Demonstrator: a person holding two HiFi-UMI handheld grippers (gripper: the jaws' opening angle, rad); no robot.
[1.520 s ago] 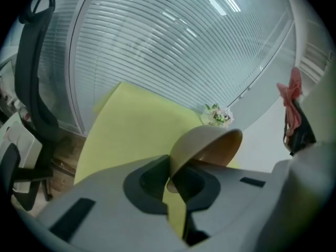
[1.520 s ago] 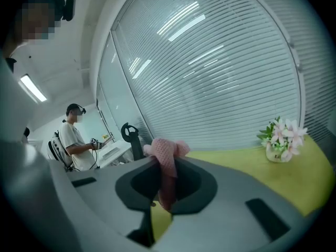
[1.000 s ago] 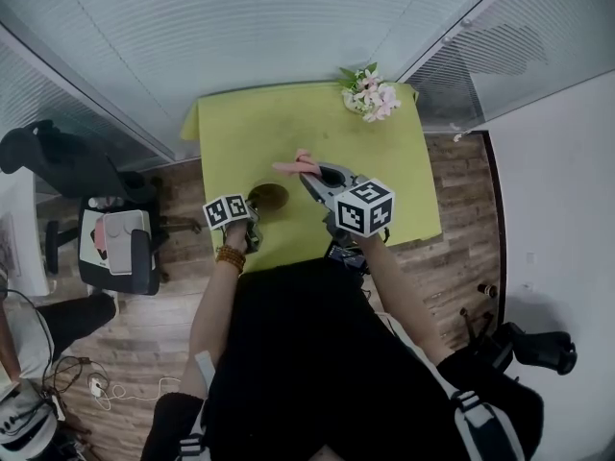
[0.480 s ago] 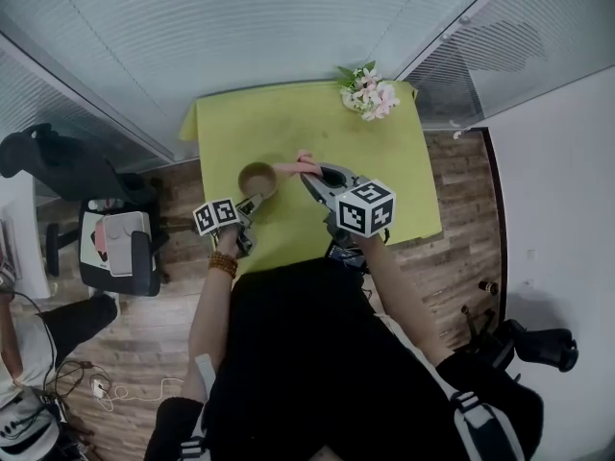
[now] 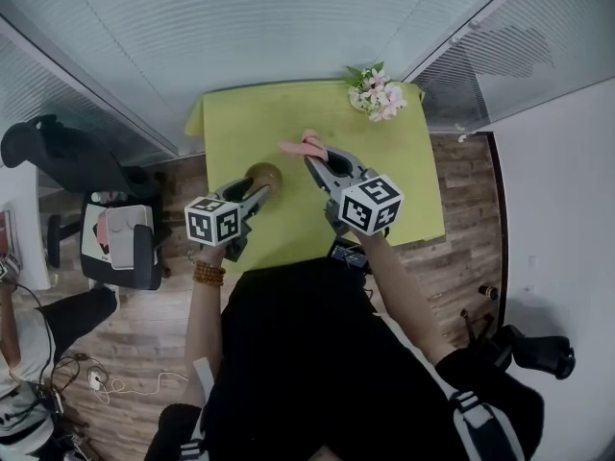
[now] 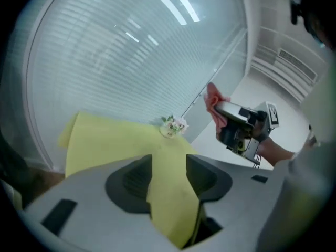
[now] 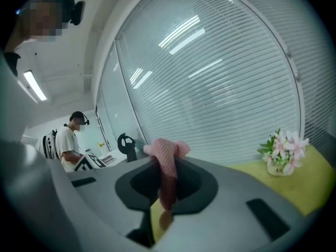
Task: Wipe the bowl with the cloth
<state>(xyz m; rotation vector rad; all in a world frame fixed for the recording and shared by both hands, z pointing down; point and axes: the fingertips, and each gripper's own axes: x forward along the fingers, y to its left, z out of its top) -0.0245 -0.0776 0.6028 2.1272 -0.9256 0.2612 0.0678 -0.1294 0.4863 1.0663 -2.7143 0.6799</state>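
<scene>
Head view: a small round brown bowl stands on the yellow-green covered tabletop, toward its near left part. The left tongs are raised just at the bowl's near side. The right tongs hang over the tabletop just right of the bowl, with a crumpled pink mesh cloth at their tip. A small pot of pink and white flowers sits at the far right corner.

Left gripper view: the left tongs have just been opening and now stand released, wide apart. Nothing is between them; only the yellow-green tabletop shows through the gap. The right tongs hover at the right, the cloth bunched at their end, and the flowers stand far off.

Right gripper view: the right tongs are clenched on the cloth, which sticks up in a tuft above the jaws. The flowers are at the right; a person stands in the background at the left.
</scene>
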